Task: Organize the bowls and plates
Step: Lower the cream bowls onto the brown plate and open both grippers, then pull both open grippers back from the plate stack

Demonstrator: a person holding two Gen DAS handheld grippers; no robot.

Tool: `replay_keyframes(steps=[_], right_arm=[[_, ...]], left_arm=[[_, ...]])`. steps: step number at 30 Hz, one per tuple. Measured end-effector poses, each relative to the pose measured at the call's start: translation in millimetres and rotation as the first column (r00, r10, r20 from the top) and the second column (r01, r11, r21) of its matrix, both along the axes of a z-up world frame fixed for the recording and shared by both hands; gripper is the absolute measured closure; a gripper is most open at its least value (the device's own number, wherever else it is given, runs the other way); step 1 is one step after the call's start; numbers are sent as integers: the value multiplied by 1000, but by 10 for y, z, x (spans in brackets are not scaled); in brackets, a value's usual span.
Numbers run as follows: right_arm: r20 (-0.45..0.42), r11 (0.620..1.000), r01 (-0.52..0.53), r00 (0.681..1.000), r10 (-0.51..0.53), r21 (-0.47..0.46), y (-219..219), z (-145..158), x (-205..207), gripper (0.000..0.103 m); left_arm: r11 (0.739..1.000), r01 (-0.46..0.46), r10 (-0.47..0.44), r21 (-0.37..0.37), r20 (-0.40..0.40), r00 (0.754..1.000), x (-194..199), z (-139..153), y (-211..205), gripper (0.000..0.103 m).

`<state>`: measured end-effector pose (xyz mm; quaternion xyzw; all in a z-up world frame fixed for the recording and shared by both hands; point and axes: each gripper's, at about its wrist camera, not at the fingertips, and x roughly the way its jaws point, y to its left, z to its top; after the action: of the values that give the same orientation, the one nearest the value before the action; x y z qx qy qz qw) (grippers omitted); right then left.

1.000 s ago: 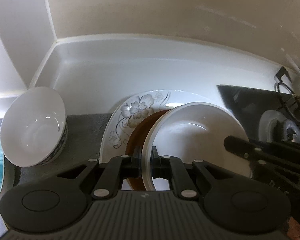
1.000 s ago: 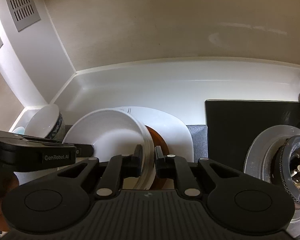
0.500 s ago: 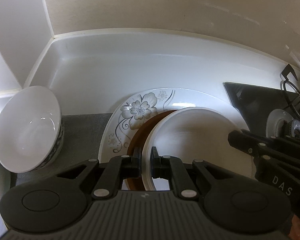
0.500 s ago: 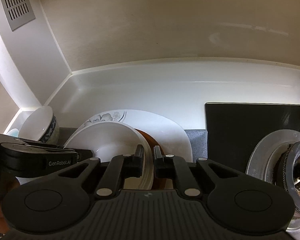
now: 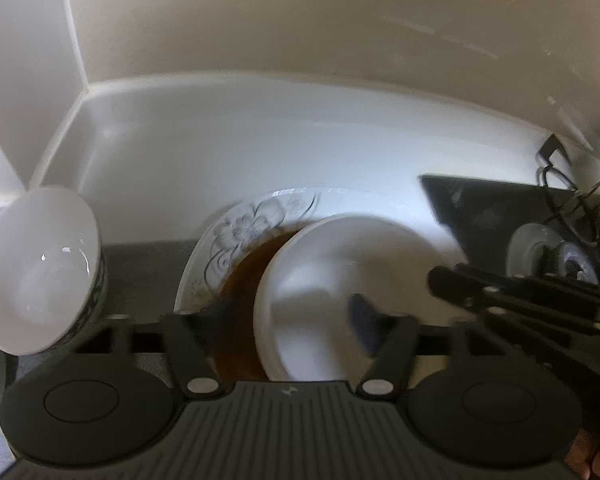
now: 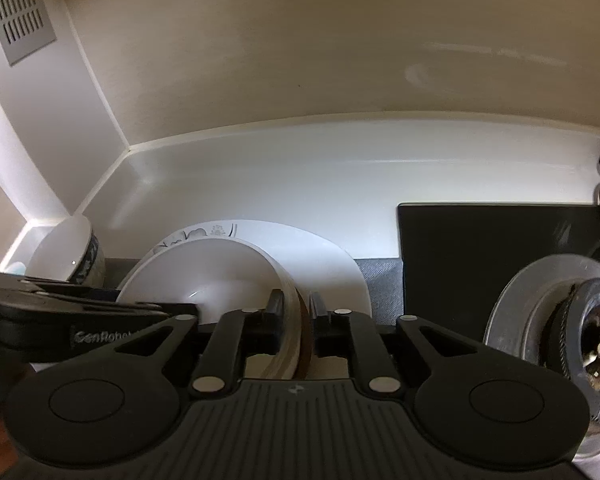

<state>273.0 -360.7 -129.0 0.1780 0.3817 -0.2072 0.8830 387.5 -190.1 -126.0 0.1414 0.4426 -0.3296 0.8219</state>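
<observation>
The left gripper [image 5: 290, 314] is opening wide, its fingers standing clear on either side of the white bowl's [image 5: 340, 280] rim. The right gripper [image 6: 294, 312] is opening slightly too, the bowl's far rim between its fingers with small gaps showing. The bowl is sitting on the flowered plate [image 5: 256, 220] near the counter's [image 5: 148, 256] back edge, just beside a tilted patterned bowl [image 5: 36, 268].

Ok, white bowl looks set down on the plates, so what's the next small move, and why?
Probably finish opening the right gripper, then back both grippers off. The left gripper is opening, its fingers already wide of the white bowl, and the bowl sits in the brown plate on the floral plate. The right jaws are opening, but the bowl's rim is between them.
</observation>
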Motion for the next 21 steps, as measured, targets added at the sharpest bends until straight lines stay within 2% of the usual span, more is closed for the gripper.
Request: replay_keyframes(steps=[2, 3, 6, 10, 13, 15, 18, 21], right_arm=[[0, 1000, 18, 1000, -18, -6, -4, 12, -17, 80], [1, 1000, 24, 1000, -24, -8, -10, 19, -26, 74], [5, 999, 39, 999, -39, -13, -25, 44, -73, 64], [13, 999, 47, 999, -47, -23, -13, 81, -141, 55], [23, 998, 61, 998, -61, -21, 28, 139, -216, 48], [49, 998, 67, 997, -66, -14, 77, 214, -317, 35], [83, 998, 63, 995, -62, -2, 197, 314, -513, 31], [98, 999, 28, 995, -26, -18, 362, 389, -707, 26]], left_arm=[[998, -53, 51, 18, 108, 993, -50, 55, 30, 0], [999, -47, 47, 1, 111, 993, -46, 74, 58, 0], [998, -54, 55, -30, 31, 998, 23, 87, 128, 0], [995, -98, 98, -1, 47, 994, 4, 93, 210, 0], [994, -105, 105, -8, 38, 994, -85, 144, 347, 0], [993, -118, 118, -12, 37, 992, -215, 184, 474, 0], [990, -137, 137, -23, 20, 990, -445, 223, 682, 0], [983, -184, 184, -2, 10, 983, -673, 236, 865, 0]])
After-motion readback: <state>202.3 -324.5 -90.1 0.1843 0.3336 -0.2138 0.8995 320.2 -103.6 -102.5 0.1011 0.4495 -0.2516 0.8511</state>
